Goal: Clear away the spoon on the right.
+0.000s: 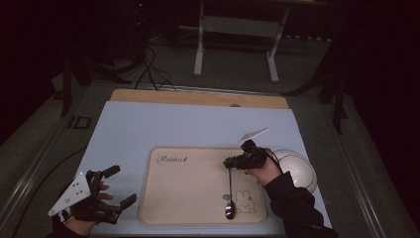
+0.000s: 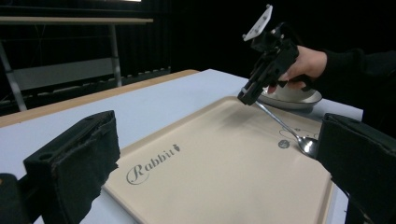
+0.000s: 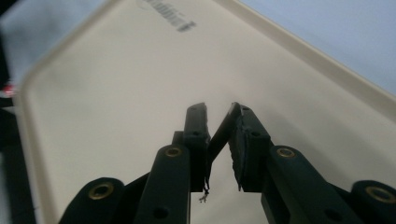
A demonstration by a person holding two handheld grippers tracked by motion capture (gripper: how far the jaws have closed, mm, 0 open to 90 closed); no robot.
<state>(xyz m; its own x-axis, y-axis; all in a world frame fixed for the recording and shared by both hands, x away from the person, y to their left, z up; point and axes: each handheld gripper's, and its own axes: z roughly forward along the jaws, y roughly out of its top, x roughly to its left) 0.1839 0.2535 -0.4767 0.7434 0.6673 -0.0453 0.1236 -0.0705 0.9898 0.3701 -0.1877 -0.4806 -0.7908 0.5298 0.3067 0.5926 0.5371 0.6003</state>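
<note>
Slanting down onto the cream tray (image 1: 193,193), a slim metal spoon (image 1: 229,196) has its handle between the right gripper's (image 1: 229,162) barely parted fingers (image 3: 195,135); left gripper (image 1: 119,186) fingers gape empty.

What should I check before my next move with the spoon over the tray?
1. Spoon tip rests on the tray: ok.
2. Its handle lies between the jaws of the right gripper, raised off the tray: ok.
3. Pads press firmly on the handle: cannot tell; a gap shows between the jaws.
4. Left gripper open, empty, beside the tray: ok.
5. White dish apart from the spoon, off the tray's right edge: ok.
</note>
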